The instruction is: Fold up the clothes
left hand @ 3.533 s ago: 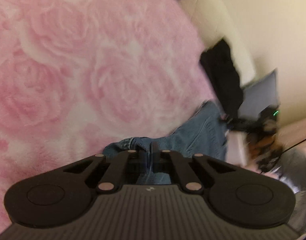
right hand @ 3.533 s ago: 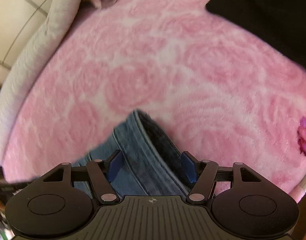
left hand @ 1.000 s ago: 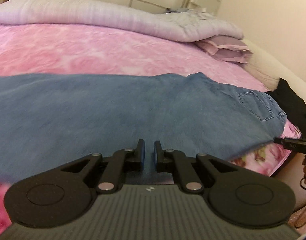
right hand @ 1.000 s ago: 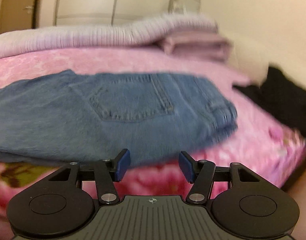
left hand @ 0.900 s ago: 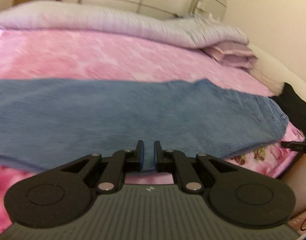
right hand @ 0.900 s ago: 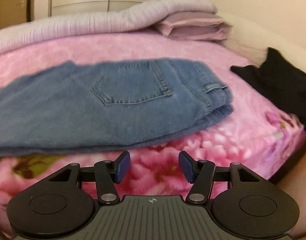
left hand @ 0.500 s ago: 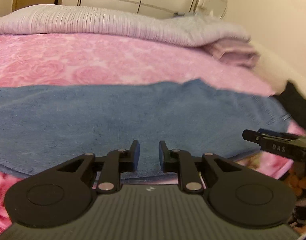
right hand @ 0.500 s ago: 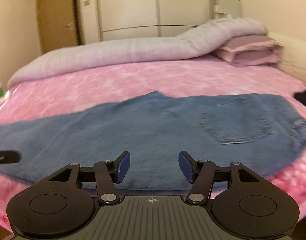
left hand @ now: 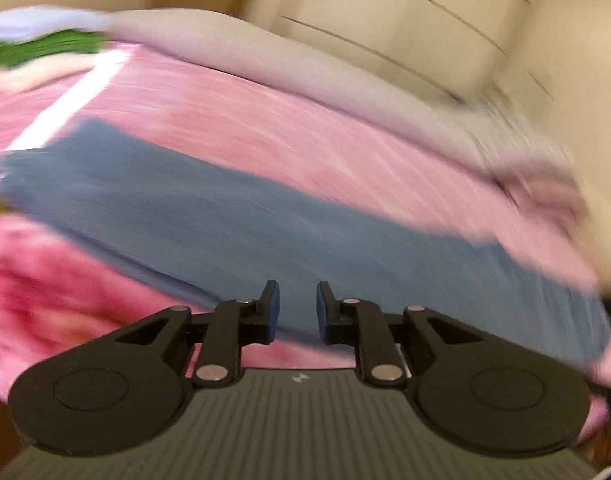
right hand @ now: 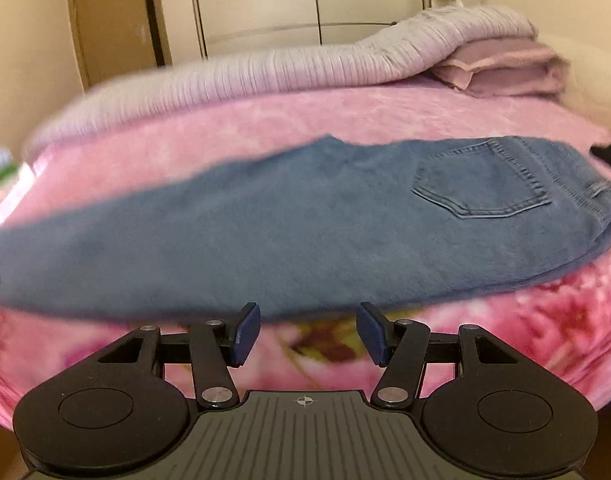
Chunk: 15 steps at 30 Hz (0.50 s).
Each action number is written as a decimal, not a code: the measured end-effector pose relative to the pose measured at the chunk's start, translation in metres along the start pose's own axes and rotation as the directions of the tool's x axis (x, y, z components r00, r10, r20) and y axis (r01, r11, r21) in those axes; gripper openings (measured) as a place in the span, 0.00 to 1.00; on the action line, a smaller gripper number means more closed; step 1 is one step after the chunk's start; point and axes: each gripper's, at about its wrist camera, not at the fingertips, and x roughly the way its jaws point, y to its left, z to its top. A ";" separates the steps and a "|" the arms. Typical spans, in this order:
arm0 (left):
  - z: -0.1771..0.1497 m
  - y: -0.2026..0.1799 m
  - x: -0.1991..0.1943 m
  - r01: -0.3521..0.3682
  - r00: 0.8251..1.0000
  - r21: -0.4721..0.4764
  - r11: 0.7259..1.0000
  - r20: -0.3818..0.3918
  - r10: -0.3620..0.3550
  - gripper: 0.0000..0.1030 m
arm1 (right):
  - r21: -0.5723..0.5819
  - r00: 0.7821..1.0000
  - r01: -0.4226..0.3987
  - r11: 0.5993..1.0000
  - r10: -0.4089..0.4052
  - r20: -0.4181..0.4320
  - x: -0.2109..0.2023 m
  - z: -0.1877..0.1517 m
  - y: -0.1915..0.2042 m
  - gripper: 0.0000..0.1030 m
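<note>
Lying flat across the pink blanket (right hand: 345,116), the jeans (right hand: 305,224) stretch lengthwise from left to right, folded so that one leg sits on the other; the back pocket (right hand: 481,184) faces up near the right end, with the waistband at the far right edge. Near side of the jeans runs close to the bed's front edge, where the blanket hangs down in a darker floral print.

Right gripper (right hand: 308,334): jaws stand wide apart, nothing between the blue pads, tips just short of the jeans' near edge and not touching the cloth as far as this view shows.

Left gripper (left hand: 296,312): jaws parted by a narrow gap, empty, hovering over the near edge of the jeans (left hand: 265,232) (this view is heavily motion-blurred and tilted, so contact with the denim cannot be judged).

Behind the jeans, a pale ribbed duvet (right hand: 265,68) is rolled along the far side of the bed, with a folded mauve blanket (right hand: 505,68) at its right end. Something black (right hand: 609,156) lies at the right edge beside the waistband. Green cloth (left hand: 45,46) shows at far left in the left wrist view. Cream wardrobe doors (right hand: 257,4) stand behind.
</note>
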 end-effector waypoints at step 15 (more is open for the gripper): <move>0.060 0.176 0.003 -0.109 0.985 -0.537 0.837 0.056 0.165 0.15 | 0.125 0.998 -0.069 0.990 0.070 -0.007 0.004 0.003 0.010 0.56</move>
